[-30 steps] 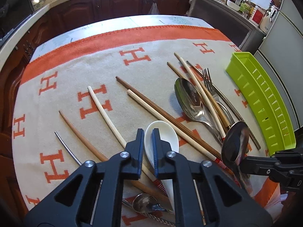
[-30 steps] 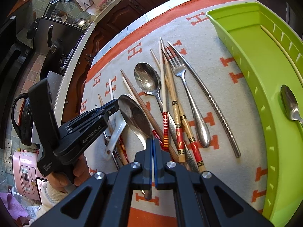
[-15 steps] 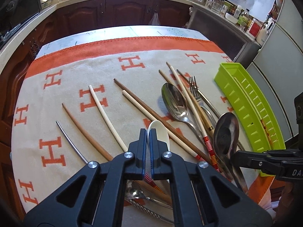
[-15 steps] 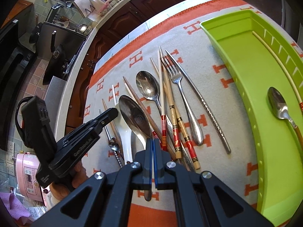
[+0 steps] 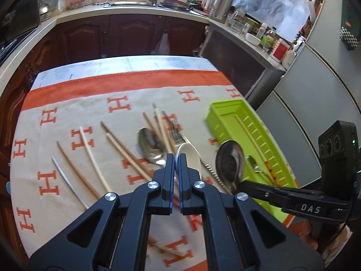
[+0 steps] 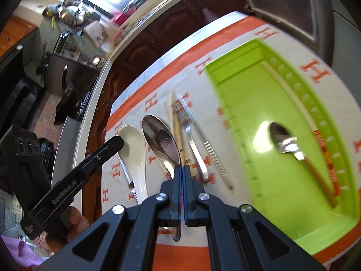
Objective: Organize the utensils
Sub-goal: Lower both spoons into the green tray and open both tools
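Both spoons have lifted off the cloth — left gripper [image 5: 175, 158] clamps the glossy white ceramic spoon [image 5: 189, 155], right gripper [image 6: 181, 169] the shiny steel spoon [image 6: 163, 140].

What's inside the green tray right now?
The green tray holds a small metal spoon and a pale chopstick along its far wall. The fingers cover nothing inside it.

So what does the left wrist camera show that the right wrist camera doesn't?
Only the left wrist view shows the loose chopsticks and a thin metal rod on the cloth's left part. Only the right wrist view shows the small spoon clearly in the green tray, and a hand. Both show the left tool gripping the white spoon, the right tool gripping the metal spoon, and the fork.
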The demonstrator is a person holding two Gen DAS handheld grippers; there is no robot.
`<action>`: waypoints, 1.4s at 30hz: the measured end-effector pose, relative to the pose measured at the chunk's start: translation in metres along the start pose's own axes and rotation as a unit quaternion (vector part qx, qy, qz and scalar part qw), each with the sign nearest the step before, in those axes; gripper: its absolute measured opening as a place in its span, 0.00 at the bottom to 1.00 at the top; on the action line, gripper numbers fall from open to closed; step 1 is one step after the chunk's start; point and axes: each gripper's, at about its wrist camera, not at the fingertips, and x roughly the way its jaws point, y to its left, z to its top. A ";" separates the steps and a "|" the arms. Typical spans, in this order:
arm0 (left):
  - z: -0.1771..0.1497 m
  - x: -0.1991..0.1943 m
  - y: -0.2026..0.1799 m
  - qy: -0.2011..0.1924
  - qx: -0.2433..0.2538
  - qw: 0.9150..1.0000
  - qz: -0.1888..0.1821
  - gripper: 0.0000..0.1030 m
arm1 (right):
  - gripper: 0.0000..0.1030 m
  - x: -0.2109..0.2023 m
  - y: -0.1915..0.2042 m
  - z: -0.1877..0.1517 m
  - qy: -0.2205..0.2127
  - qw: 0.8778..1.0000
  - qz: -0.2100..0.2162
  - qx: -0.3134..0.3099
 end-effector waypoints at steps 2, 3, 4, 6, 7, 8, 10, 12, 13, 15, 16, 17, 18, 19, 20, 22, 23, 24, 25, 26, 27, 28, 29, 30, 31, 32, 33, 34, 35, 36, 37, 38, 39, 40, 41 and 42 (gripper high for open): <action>0.005 0.002 -0.019 0.000 0.005 1.000 -0.008 0.01 | 0.00 -0.010 -0.011 0.002 -0.012 1.000 -0.015 0.003; 0.007 0.004 -0.031 0.002 0.009 1.000 -0.011 0.01 | 0.00 -0.016 -0.018 0.002 -0.020 0.999 -0.028 0.003; 0.009 0.007 -0.042 0.002 0.014 1.000 -0.011 0.01 | 0.00 -0.021 -0.024 0.003 -0.027 0.999 -0.038 0.003; 0.012 0.016 -0.062 0.008 0.022 1.000 -0.014 0.01 | 0.00 -0.030 -0.039 0.003 -0.041 0.997 -0.065 0.003; 0.012 0.020 -0.071 0.012 0.025 0.999 -0.016 0.01 | 0.00 -0.034 -0.048 0.003 -0.046 0.996 -0.081 0.003; 0.012 0.026 -0.082 0.018 0.029 0.999 -0.019 0.01 | 0.00 -0.036 -0.054 0.004 -0.048 0.995 -0.091 0.003; 0.010 0.036 -0.099 0.026 0.037 0.999 -0.021 0.01 | 0.00 -0.037 -0.067 0.004 -0.046 0.992 -0.118 0.001; 0.008 0.047 -0.116 0.036 0.045 0.998 -0.021 0.01 | 0.01 -0.035 -0.079 0.003 -0.036 0.990 -0.139 -0.008; 0.007 0.052 -0.124 0.042 0.048 0.998 -0.022 0.01 | 0.01 -0.034 -0.082 0.003 -0.029 0.989 -0.146 -0.013; 0.005 0.061 -0.135 0.051 0.053 0.997 -0.021 0.01 | 0.02 -0.029 -0.088 0.003 -0.012 0.988 -0.154 -0.021; 0.004 0.066 -0.138 0.055 0.056 0.997 -0.020 0.01 | 0.03 -0.031 -0.092 0.001 -0.009 0.988 -0.153 -0.021; 0.004 0.070 -0.142 0.058 0.059 0.996 -0.019 0.01 | 0.03 -0.031 -0.093 -0.001 -0.007 0.988 -0.152 -0.020; 0.003 0.073 -0.147 0.061 0.062 0.996 -0.018 0.01 | 0.03 -0.033 -0.094 -0.001 -0.009 0.989 -0.149 -0.017; 0.002 0.076 -0.151 0.064 0.066 0.996 -0.017 0.01 | 0.03 -0.034 -0.094 -0.002 -0.010 0.989 -0.148 -0.015; 0.002 0.079 -0.154 0.066 0.069 0.995 -0.017 0.01 | 0.03 -0.036 -0.095 -0.002 -0.012 0.989 -0.145 -0.013; -0.002 0.083 -0.161 0.074 0.078 0.994 -0.015 0.01 | 0.03 -0.041 -0.098 0.001 -0.018 0.990 -0.138 -0.005; -0.004 0.086 -0.164 0.078 0.082 0.994 -0.013 0.01 | 0.03 -0.044 -0.098 0.001 -0.023 0.990 -0.137 -0.004; -0.005 0.089 -0.164 0.080 0.085 0.993 -0.012 0.01 | 0.03 -0.049 -0.099 0.002 -0.030 0.990 -0.135 -0.002; -0.007 0.091 -0.167 0.085 0.089 0.992 -0.010 0.01 | 0.03 -0.051 -0.099 0.002 -0.033 0.990 -0.134 -0.001; -0.008 0.092 -0.167 0.088 0.091 0.992 -0.008 0.01 | 0.03 -0.055 -0.101 0.002 -0.037 0.991 -0.130 0.001; -0.010 0.094 -0.168 0.091 0.093 0.991 -0.006 0.01 | 0.03 -0.058 -0.102 0.003 -0.040 0.991 -0.128 0.003; -0.011 0.095 -0.169 0.094 0.095 0.991 -0.006 0.01 | 0.03 -0.061 -0.103 0.003 -0.044 0.991 -0.129 0.004; -0.013 0.096 -0.170 0.097 0.097 0.991 -0.004 0.01 | 0.03 -0.062 -0.103 0.003 -0.046 0.991 -0.129 0.004; -0.015 0.098 -0.171 0.101 0.098 0.990 -0.002 0.01 | 0.03 -0.064 -0.104 0.003 -0.047 0.990 -0.129 0.003; -0.017 0.100 -0.171 0.105 0.101 0.989 0.001 0.01 | 0.03 -0.064 -0.105 0.003 -0.047 0.991 -0.129 0.004; -0.019 0.102 -0.171 0.108 0.103 0.989 0.004 0.01 | 0.03 -0.063 -0.105 0.003 -0.045 0.991 -0.127 0.007; -0.022 0.104 -0.172 0.113 0.105 0.988 0.008 0.01 | 0.03 -0.062 -0.107 0.002 -0.042 0.991 -0.125 0.011; -0.023 0.106 -0.171 0.117 0.106 0.987 0.011 0.01 | 0.03 -0.062 -0.108 0.002 -0.041 0.991 -0.124 0.012; -0.025 0.108 -0.171 0.120 0.107 0.987 0.014 0.01 | 0.03 -0.062 -0.109 0.002 -0.040 0.992 -0.123 0.013; -0.028 0.109 -0.171 0.123 0.109 0.986 0.015 0.01 | 0.03 -0.063 -0.109 0.002 -0.041 0.992 -0.122 0.013; -0.030 0.110 -0.172 0.124 0.111 0.986 0.017 0.01 | 0.03 -0.063 -0.109 0.002 -0.041 0.992 -0.121 0.012; -0.031 0.109 -0.172 0.123 0.113 0.986 0.019 0.01 | 0.03 -0.064 -0.109 0.001 -0.041 0.992 -0.121 0.011; -0.033 0.107 -0.173 0.121 0.116 0.986 0.021 0.01 | 0.03 -0.064 -0.108 0.001 -0.042 0.992 -0.120 0.010; -0.034 0.104 -0.172 0.119 0.115 0.986 0.021 0.01 | 0.03 -0.064 -0.107 0.000 -0.042 0.992 -0.119 0.008; -0.035 0.102 -0.173 0.119 0.115 0.986 0.021 0.01 | 0.03 -0.064 -0.106 0.000 -0.042 0.992 -0.118 0.005; -0.036 0.099 -0.173 0.121 0.114 0.986 0.021 0.01 | 0.03 -0.064 -0.105 -0.001 -0.042 0.992 -0.117 0.004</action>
